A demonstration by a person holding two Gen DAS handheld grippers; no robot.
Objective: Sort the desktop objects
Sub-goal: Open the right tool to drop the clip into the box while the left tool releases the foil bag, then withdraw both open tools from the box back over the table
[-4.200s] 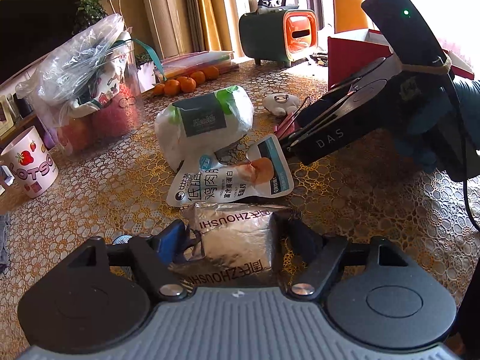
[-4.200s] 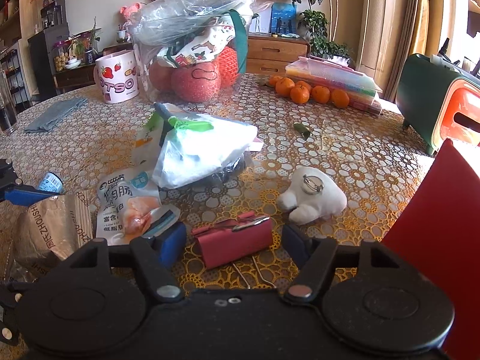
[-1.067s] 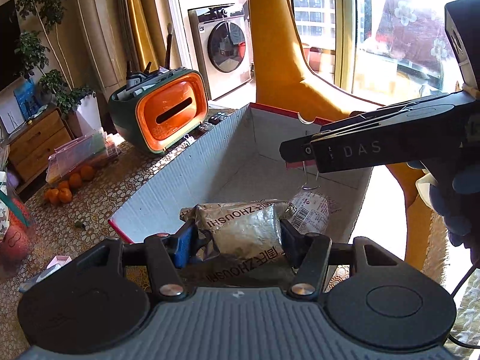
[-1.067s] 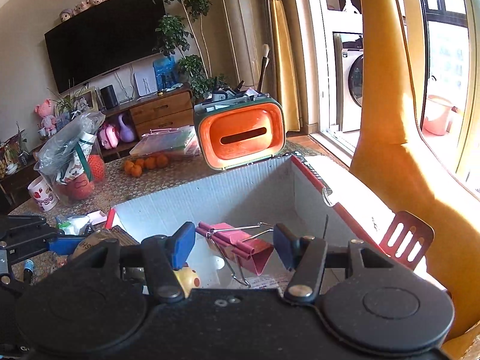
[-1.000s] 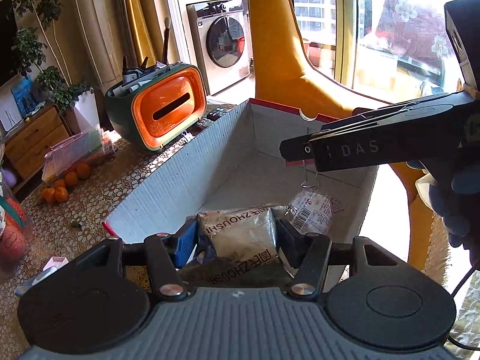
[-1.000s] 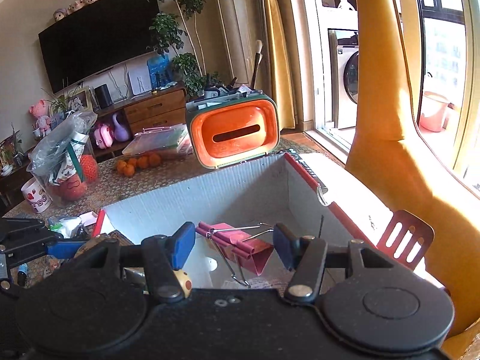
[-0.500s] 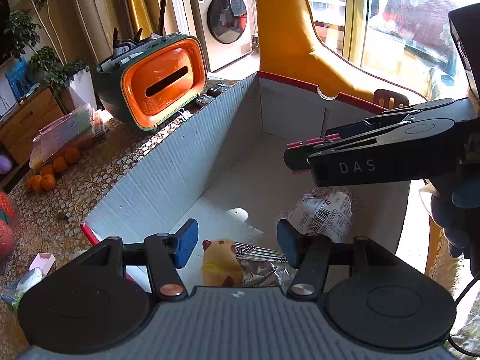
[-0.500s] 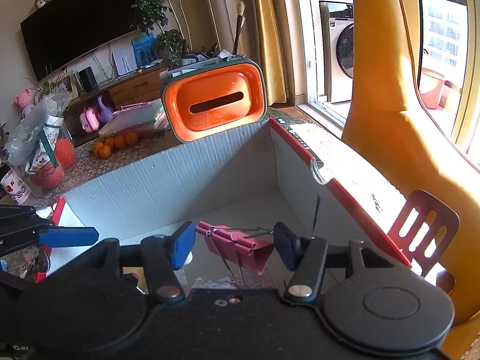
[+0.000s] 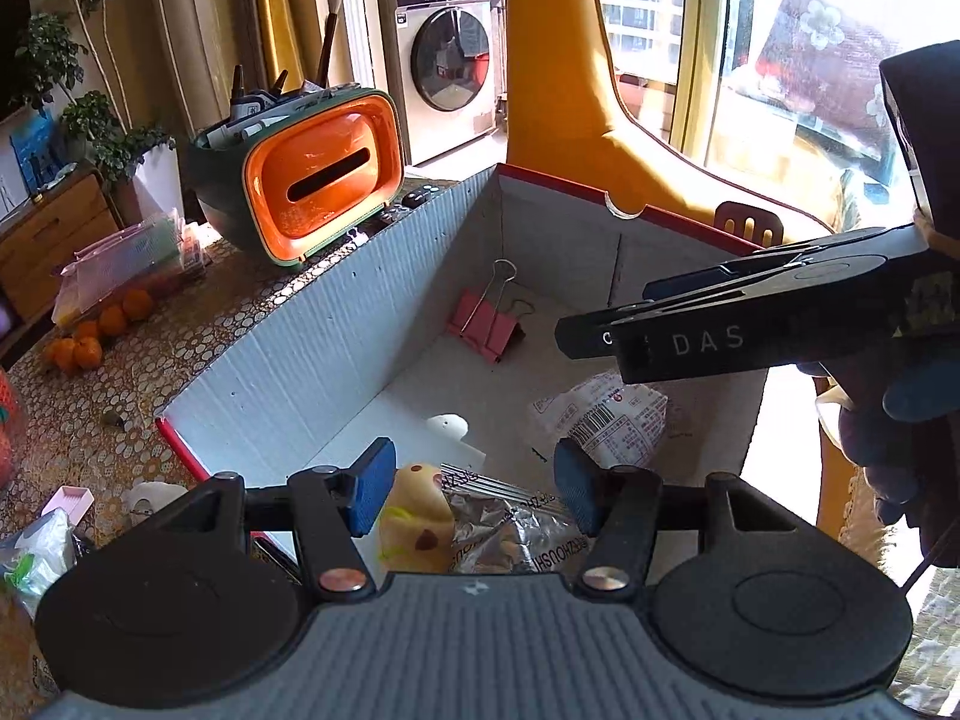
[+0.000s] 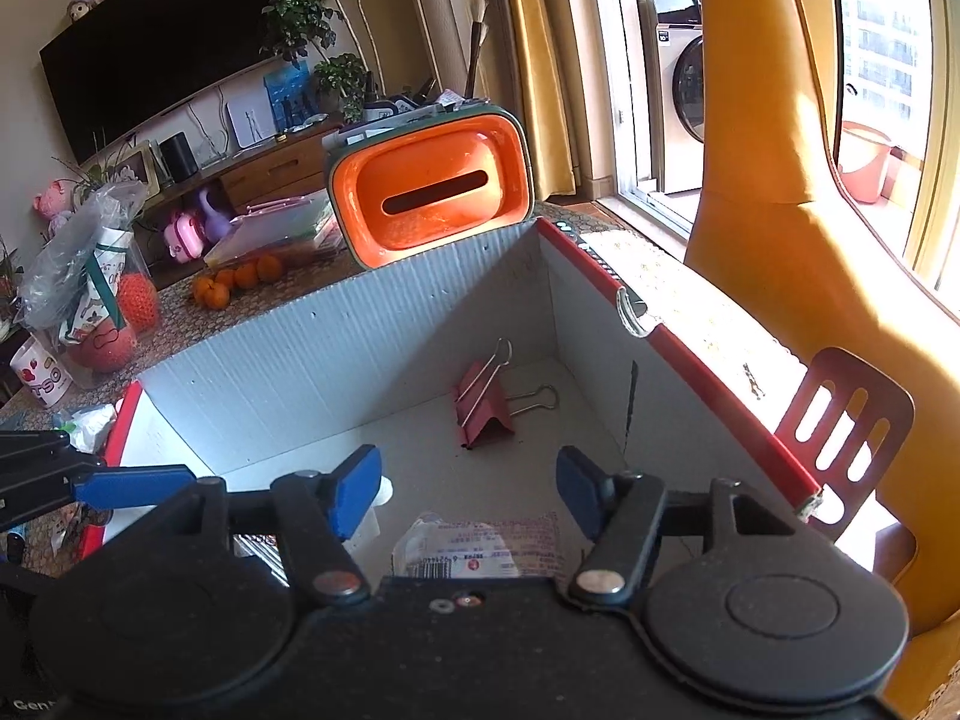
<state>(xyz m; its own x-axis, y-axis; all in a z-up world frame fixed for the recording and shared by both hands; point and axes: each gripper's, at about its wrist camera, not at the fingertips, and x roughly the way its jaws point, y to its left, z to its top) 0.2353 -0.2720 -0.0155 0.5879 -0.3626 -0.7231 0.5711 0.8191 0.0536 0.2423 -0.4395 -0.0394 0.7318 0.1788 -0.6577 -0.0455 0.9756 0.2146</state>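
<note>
Through the left wrist camera, the left gripper (image 9: 474, 486) is seen with its jaws spread and nothing between them, poised above the near end of the red-rimmed cardboard box (image 9: 288, 348). Directly beneath lie a silver foil packet (image 9: 510, 534) and a small yellow toy (image 9: 414, 516), both resting on the box floor. Farther in, a pink binder clip (image 9: 483, 324) sits by the far corner, one wire handle raised against the back wall, the other laid flat. A white snack wrapper (image 9: 606, 420) lies between clip and foil packet, toward the right. The right gripper (image 9: 606, 330) is seen side-on here, so its jaw state cannot be judged from this view. What is left to sort lies outside the box and to the left — a white bag with green print (image 9: 30, 546) and a pink block (image 9: 72, 501) on the patterned table (image 9: 90, 420).

Through the right wrist camera, the right gripper (image 10: 468, 486) is shown with jaws apart and empty, over the wrapper (image 10: 474, 546). The clip (image 10: 483, 408) is ahead of it on the floor, its folded spine running roughly away from the camera. The left gripper's blue fingertip (image 10: 138, 489) is visible at the left, near the box's end wall, beyond which the remaining clutter (image 10: 90, 420) is glimpsed.

The box contents appear placed; the next pick is judged to lie leftward on the table, nearer the left gripper — both would have to be swung back that way.
</note>
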